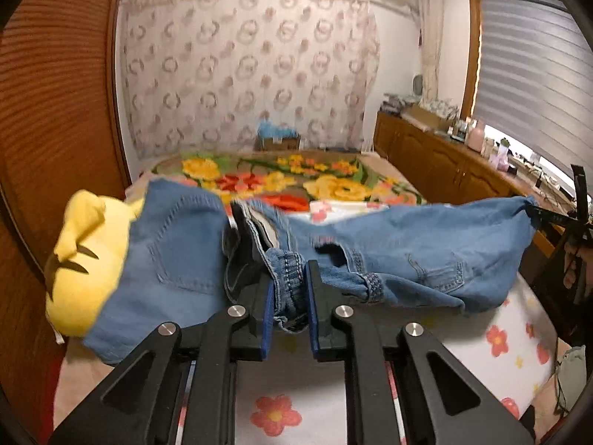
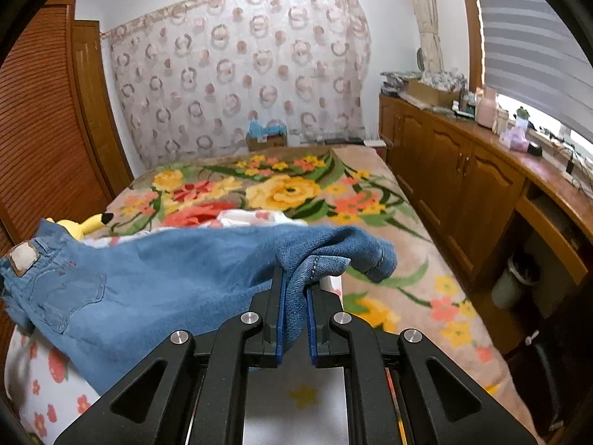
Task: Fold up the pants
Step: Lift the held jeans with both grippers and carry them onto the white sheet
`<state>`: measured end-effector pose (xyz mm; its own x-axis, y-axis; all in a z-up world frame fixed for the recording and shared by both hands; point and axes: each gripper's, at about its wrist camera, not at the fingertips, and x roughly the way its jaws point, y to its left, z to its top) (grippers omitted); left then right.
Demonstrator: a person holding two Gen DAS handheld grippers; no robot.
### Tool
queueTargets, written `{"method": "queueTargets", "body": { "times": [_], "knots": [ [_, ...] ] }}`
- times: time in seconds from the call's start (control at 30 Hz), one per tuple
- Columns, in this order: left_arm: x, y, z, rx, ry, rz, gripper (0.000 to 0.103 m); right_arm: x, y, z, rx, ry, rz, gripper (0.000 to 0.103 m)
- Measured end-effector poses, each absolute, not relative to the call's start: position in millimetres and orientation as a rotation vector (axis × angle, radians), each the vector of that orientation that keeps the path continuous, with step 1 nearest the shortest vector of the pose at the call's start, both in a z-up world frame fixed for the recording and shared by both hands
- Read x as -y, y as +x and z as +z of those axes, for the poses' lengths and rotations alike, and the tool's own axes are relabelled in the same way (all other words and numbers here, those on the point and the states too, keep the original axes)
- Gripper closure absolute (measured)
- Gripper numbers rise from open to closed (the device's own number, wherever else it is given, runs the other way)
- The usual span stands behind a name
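While the jeans (image 1: 389, 244) hang stretched above the bed (image 2: 389, 193), the left hand-held gripper (image 1: 290, 296) is clamped on the bunched waistband at the lower centre of its view. The right hand-held gripper (image 2: 295, 296) pinches a fold of denim near the leg end, lower centre of its own frame. A yellow plush toy (image 1: 79, 259) sits at the left edge, just beside the pants, partly covered by them.
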<state>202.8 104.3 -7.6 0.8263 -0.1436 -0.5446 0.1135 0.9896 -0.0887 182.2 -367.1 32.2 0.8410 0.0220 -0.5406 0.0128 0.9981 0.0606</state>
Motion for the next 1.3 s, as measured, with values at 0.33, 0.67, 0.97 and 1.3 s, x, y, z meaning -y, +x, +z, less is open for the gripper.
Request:
{"method": "queueTargets", "body": {
  "times": [0.33,0.67,0.97,1.3],
  "knots": [
    [-139,140,29,-0.477,-0.073,-0.09,0.087,371,100,38,-0.496,0.061,0.071,0.094],
    [-151,65,-5,-0.523,-0.097,-0.085,0.087,376,8,1,-0.543,0.075,0.141,0.094],
    [-143,44,-55,-0.678,-0.07,-0.096,0.085,390,-8,-26,-0.645,0.103,0.171,0.093],
    [-138,20,-57,-0.65,-0.056,-0.074,0.056,374,-12,-10,-0.672,0.076,0.122,0.08]
  ]
}}
